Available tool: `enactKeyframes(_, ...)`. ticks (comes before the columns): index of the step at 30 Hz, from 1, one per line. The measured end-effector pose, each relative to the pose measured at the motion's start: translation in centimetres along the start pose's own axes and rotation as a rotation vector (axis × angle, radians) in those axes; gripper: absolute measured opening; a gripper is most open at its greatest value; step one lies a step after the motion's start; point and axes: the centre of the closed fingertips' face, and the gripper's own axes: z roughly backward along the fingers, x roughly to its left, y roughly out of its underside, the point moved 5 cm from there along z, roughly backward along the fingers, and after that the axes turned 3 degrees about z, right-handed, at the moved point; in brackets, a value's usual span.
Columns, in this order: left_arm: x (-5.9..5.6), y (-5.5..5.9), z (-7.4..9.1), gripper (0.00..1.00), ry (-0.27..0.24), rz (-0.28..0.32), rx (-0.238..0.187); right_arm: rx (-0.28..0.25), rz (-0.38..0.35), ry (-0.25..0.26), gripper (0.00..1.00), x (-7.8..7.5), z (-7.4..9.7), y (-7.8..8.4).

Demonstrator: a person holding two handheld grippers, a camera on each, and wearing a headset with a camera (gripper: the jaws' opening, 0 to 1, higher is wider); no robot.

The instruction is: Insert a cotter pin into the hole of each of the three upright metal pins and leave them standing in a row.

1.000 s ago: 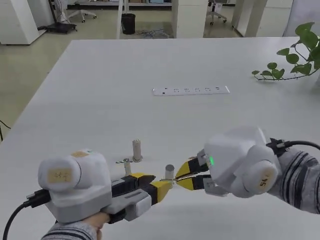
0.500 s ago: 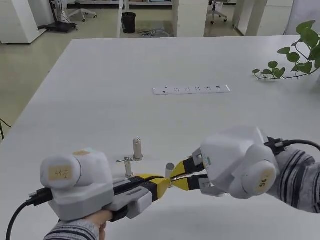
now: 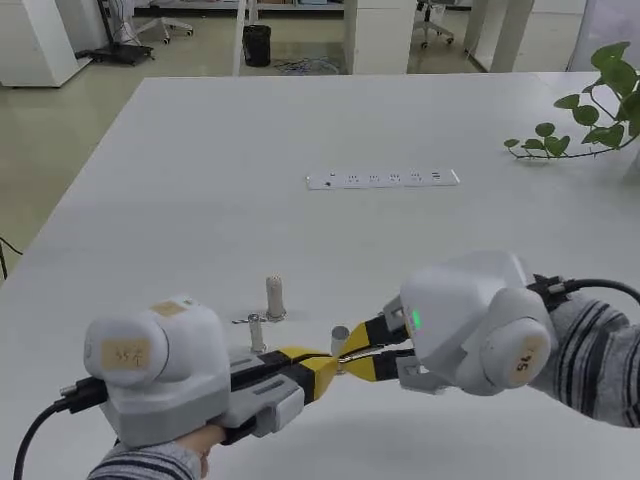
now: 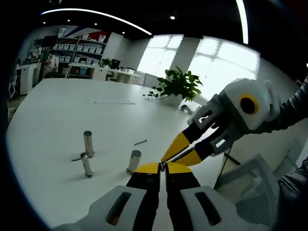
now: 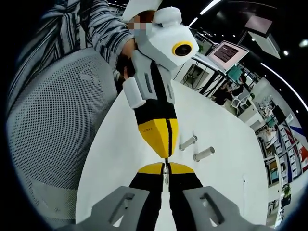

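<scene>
Three upright metal pins stand on the white table (image 3: 200, 200): a tall one (image 3: 274, 297), a short one (image 3: 255, 331) with a cotter pin through its hole, and a third (image 3: 340, 337) just behind the gripper tips. My left gripper (image 3: 328, 367) and right gripper (image 3: 351, 360) meet tip to tip above the table in front of that third pin. A thin cotter pin (image 5: 165, 166) lies between them, with both pairs of jaws shut on it. The left gripper view has my own tips (image 4: 163, 167), the right gripper (image 4: 169, 158) and the three pins (image 4: 134, 161).
A loose cotter pin (image 4: 140, 142) lies on the table beyond the pins. A white power strip (image 3: 383, 180) sits mid-table, and a potted plant (image 3: 590, 110) trails in from the far right. A mesh chair (image 5: 43, 144) stands by the near table edge.
The two grippers have closed the gap between them: the left one moved right and slightly up until its tips met the right gripper's tips at the cotter pin.
</scene>
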Motion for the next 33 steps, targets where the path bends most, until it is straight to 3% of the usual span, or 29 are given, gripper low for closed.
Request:
enactKeyframes(3,-0.2,-0.2,0.0,0.00,0.000,-0.063,0.009,-0.029,-0.106,-0.012,0.00,0.0,0.0,0.0)
enactKeyframes(9,-0.2,-0.2,0.1,0.00,0.005,-0.156,0.030,-0.064,-0.240,-0.025,0.03,0.1,0.2,0.6)
enactKeyframes(14,-0.6,-0.3,0.2,0.00,0.050,-0.222,0.028,-0.106,-0.362,-0.049,0.06,0.3,0.3,1.2)
enactKeyframes(20,-1.4,-0.4,0.3,0.00,0.104,-0.275,0.034,-0.157,-0.454,-0.090,0.06,0.9,0.1,1.5)
enactKeyframes(24,-1.8,-0.7,0.3,0.00,0.138,-0.260,0.015,-0.163,-0.460,-0.100,0.02,1.2,-0.1,1.5)
enactKeyframes(33,-1.7,-0.1,0.5,0.00,0.138,-0.269,0.040,-0.140,-0.392,-0.107,0.00,1.6,0.2,1.0)
